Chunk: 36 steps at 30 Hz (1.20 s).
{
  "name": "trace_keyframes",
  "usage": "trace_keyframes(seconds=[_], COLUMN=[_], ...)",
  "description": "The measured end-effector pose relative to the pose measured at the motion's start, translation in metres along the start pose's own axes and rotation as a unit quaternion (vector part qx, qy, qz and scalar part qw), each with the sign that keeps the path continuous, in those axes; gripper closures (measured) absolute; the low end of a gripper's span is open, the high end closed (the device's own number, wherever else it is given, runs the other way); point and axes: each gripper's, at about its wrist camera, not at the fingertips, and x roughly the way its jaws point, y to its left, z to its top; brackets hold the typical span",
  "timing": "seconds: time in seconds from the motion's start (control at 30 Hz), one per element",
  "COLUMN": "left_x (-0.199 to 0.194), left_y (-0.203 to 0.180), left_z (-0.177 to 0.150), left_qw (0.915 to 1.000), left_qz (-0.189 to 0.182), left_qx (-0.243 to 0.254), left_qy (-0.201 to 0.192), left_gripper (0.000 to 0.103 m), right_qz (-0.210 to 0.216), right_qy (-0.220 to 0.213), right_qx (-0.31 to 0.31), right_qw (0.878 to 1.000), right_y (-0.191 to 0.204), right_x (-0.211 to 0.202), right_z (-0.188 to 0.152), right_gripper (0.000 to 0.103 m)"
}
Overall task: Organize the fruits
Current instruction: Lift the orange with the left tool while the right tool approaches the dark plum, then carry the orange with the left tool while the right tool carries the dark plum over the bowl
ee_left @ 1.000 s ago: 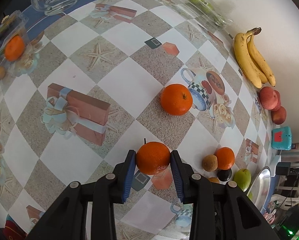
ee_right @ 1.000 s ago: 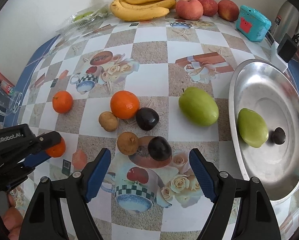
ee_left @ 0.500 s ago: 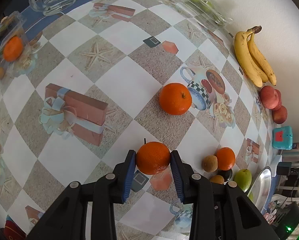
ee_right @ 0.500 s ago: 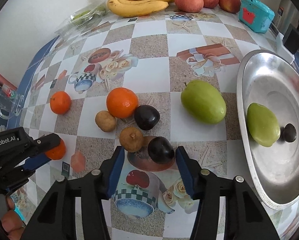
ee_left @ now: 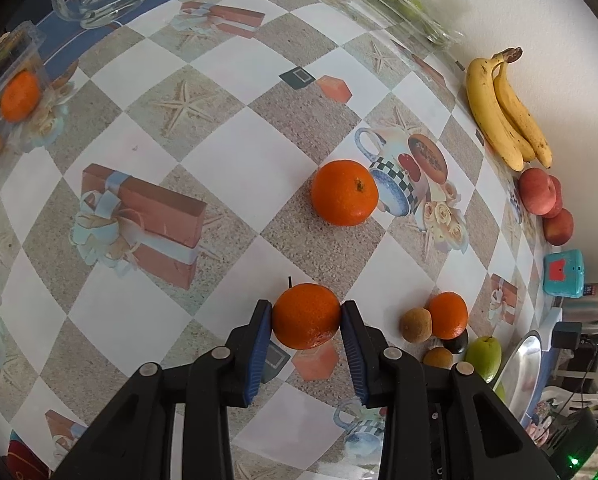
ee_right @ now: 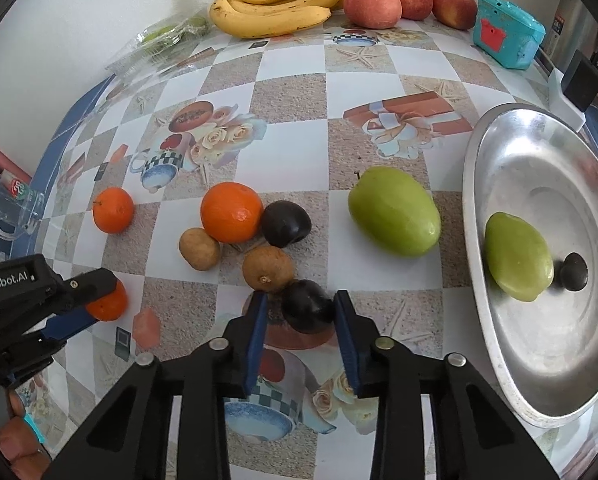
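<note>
We grip 2 fruits at once on the checkered table [ee_right: 291, 92].

Our left gripper [ee_left: 306, 322] clamps a small orange [ee_left: 306, 315], both blue pads against its sides. Our right gripper [ee_right: 301, 312] has just been closing; its jaws stand narrow around a dark plum [ee_right: 308, 306], the right pad touching it, the left just beside it. The plum sits against a brown fruit [ee_right: 267, 269], left of the steel tray [ee_right: 499, 340].

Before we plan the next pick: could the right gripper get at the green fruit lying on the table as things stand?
Probably not yet: the right gripper has just closed on a dark plum. The green fruit itself lies unobstructed.
</note>
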Motion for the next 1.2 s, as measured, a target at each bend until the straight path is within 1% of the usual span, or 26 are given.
trace_keyframes(seconds=[0.17,0.27,0.67,0.83,1.03,1.2], left_x=[0.001,0.001,-0.005,-0.006,-0.007,-0.005], left_y=[-0.001,-0.001,-0.007,-0.013,-0.026,-0.039], left_z=[0.000,0.000,-0.004,-0.008,-0.016,-0.025], left_qw=[1.0000,1.0000,1.0000,0.9999,0.9996,0.9991], left_qz=[0.001,0.002,0.002,0.004,0.004,0.008], left_qx=[0.000,-0.001,0.007,0.013,0.027,0.041], left_qy=[0.001,0.001,-0.007,-0.009,-0.012,-0.009], left_gripper=[0.065,0.066,0.065,0.066,0.065,0.065], right_qz=[0.007,0.019,0.035,0.031,0.030,0.026], right_qy=[0.003,0.005,-0.045,-0.048,-0.053,-0.062], right_qx=[0.002,0.006,-0.005,-0.006,0.007,0.026], right_qw=[1.000,1.000,0.998,0.998,0.998,0.997], right_y=[-0.002,-0.004,-0.007,-0.012,-0.027,-0.047], right_x=[-0.003,-0.006,-0.047,-0.050,-0.056,-0.065], right_z=[0.000,0.000,0.005,0.006,0.006,0.008], right_gripper=[0.076,0.076,0.076,0.076,0.076,0.076])
